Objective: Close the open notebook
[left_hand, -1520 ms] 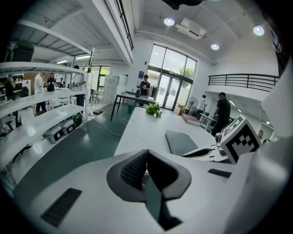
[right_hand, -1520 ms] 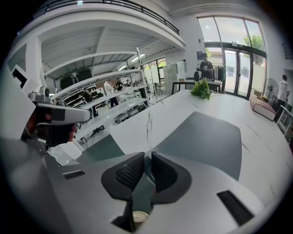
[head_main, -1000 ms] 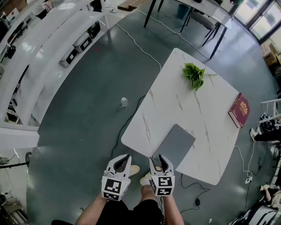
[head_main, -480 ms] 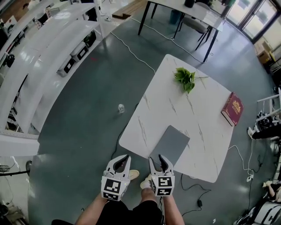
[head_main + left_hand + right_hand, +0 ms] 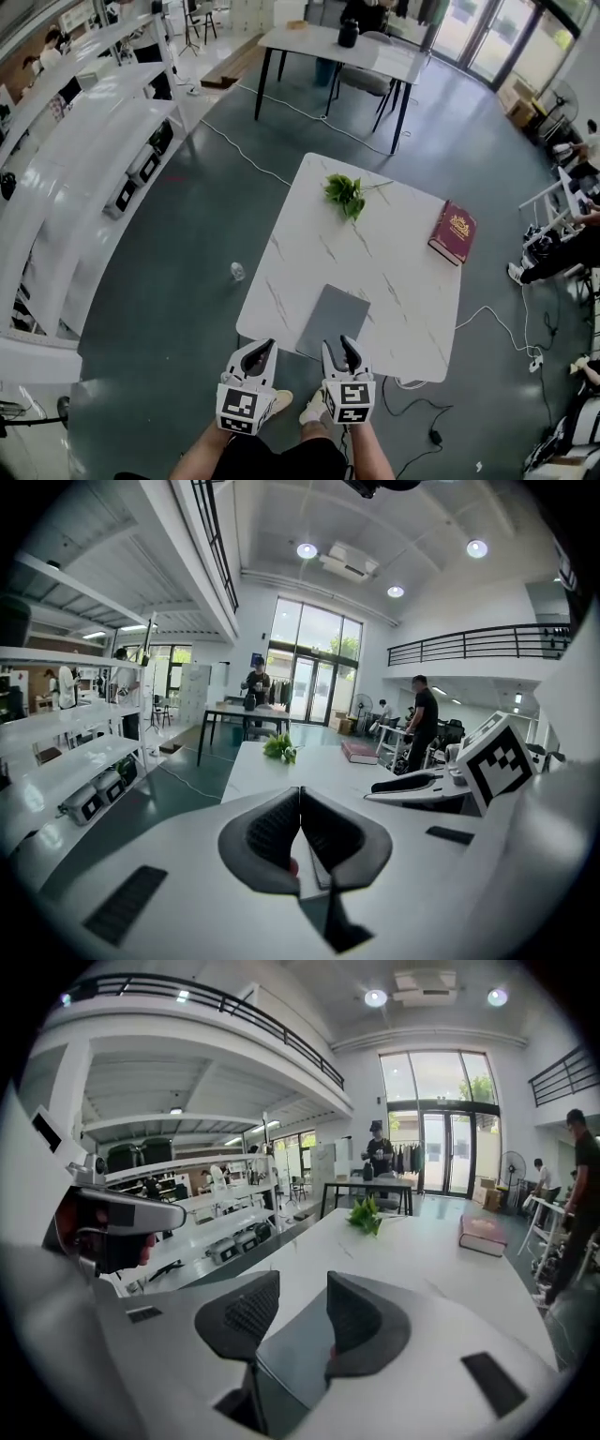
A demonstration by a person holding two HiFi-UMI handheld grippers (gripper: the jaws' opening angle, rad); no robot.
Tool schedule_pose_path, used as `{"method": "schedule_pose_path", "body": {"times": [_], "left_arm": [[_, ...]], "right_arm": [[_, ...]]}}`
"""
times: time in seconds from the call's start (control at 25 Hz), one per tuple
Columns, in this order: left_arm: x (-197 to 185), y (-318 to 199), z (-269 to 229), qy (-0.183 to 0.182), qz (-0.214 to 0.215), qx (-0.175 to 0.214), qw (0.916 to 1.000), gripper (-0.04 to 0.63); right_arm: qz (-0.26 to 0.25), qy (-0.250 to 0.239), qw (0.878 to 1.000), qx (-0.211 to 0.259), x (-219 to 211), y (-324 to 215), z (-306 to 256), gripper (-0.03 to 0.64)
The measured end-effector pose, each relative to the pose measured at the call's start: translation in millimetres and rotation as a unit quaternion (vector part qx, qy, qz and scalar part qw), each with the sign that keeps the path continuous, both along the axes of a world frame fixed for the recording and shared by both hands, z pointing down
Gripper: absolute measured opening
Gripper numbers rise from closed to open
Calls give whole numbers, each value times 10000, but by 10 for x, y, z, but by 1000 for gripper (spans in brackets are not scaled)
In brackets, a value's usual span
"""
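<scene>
Hovering, left claw (image 5: 261, 345) together and right claw (image 5: 337, 342) apart, just narrowing on nothing, we judge the flat grey notebook (image 5: 333, 322) light and stiff, best pinched at its near edge.

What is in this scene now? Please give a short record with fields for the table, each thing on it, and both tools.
Table: white marble-patterned table
Notebook: flat grey rectangular notebook, looks closed, near the table's front edge
Plant: green leafy sprig, on the far side
Book: dark red hardcover book, closed, near the right edge
Left tool: jaws together, empty, off the table
Right tool: jaws apart, have just been closing, nothing between them
</scene>
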State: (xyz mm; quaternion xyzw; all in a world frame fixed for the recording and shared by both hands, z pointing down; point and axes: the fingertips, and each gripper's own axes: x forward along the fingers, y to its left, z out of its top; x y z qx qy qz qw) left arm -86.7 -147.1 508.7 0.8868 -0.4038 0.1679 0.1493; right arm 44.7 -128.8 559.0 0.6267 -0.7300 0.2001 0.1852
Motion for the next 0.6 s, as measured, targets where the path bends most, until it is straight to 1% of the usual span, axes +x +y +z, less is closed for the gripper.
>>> {"method": "schedule_pose_path", "body": {"times": [0.32, 0.6], "left_arm": [[390, 116, -542, 138, 511, 429, 9977, 25], [666, 290, -962, 218, 975, 837, 9915, 25]], "right_arm": [[619, 147, 9957, 678, 469, 237, -720, 158], [1126, 191, 9868, 1149, 740, 581, -1185, 123]]}}
